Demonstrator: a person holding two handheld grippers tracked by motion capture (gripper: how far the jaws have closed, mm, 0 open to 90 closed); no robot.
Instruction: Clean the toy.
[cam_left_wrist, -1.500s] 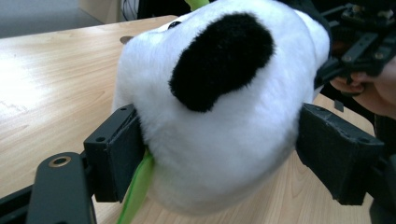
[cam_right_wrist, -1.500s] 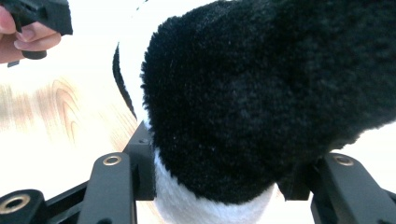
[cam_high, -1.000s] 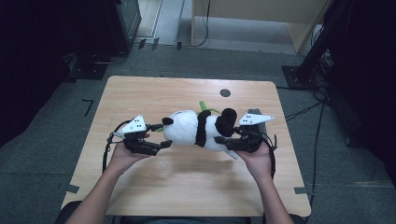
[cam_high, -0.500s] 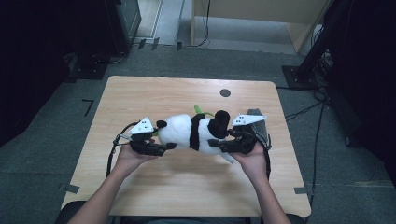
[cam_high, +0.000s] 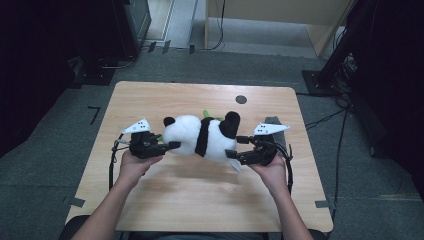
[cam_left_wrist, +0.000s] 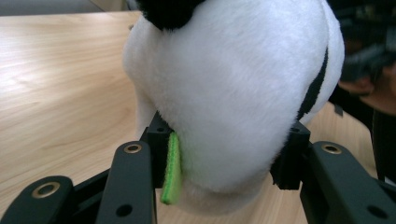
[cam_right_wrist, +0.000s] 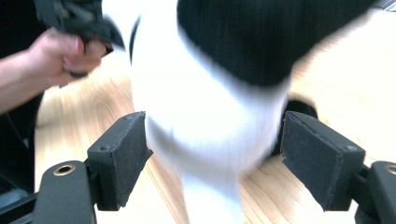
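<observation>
A black-and-white panda plush (cam_high: 200, 135) hangs lengthwise between my two grippers, just above the wooden table (cam_high: 150, 100). My left gripper (cam_high: 172, 145) is shut on its white head end. In the left gripper view the jaws (cam_left_wrist: 225, 140) squeeze white fur (cam_left_wrist: 233, 93), with a green felt strip (cam_left_wrist: 172, 168) beside one pad. My right gripper (cam_high: 235, 147) holds the other end. In the right gripper view, which is blurred, its pads (cam_right_wrist: 219, 156) press both sides of the plush (cam_right_wrist: 210, 116). A green piece (cam_high: 206, 114) pokes out behind the plush.
A small black round mark (cam_high: 241, 99) sits near the table's far edge. Bare wood lies in front of and behind the plush. Dark equipment and cables stand on the floor around the table. The other hand (cam_right_wrist: 70, 51) appears in the right gripper view.
Both grippers and the plush have shifted left and slightly toward the person. The plush has turned a little, its black ear now up near the right gripper.
</observation>
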